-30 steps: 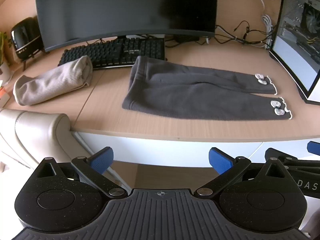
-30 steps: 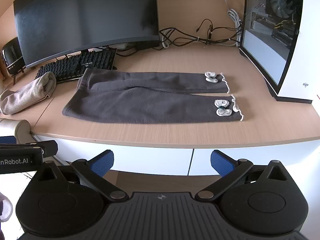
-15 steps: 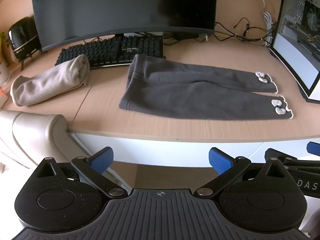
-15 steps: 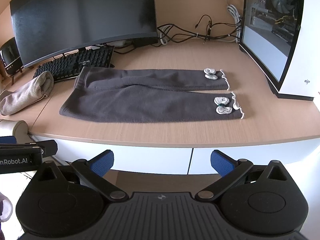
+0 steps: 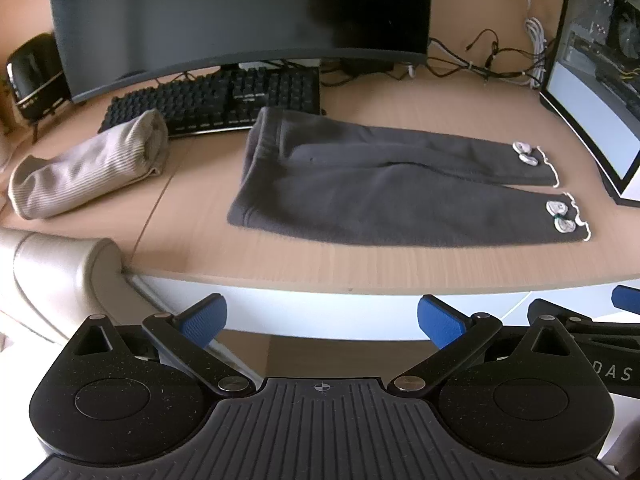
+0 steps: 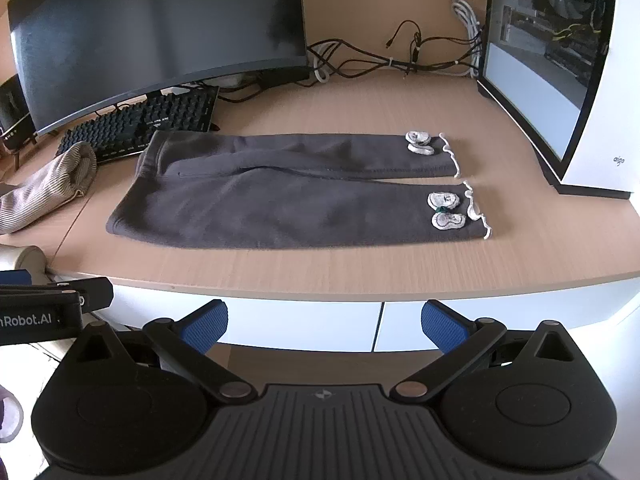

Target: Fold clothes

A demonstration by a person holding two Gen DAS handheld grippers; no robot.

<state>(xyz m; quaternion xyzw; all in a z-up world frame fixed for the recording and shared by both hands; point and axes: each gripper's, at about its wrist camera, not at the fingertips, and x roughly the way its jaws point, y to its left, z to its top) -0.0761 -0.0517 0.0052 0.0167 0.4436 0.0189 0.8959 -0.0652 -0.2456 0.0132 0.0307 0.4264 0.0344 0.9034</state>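
Left wrist view shows a roll [image 5: 86, 170], keyboard [image 5: 224, 102], then trousers [image 5: 384, 196] flat on the worktop [image 5: 360, 264]; left gripper [image 5: 322, 320] jaws wide, empty. Right wrist view adds the PC case [image 6: 560, 60]; right gripper [image 6: 324, 322] jaws wide, empty.

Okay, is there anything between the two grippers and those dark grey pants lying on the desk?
Nothing visible. Both the left hand-held gripper and the right hand-held gripper are open, short of the desk edge, with only bare wood before the dark grey pants. The beige rolled garment lies off to the left.
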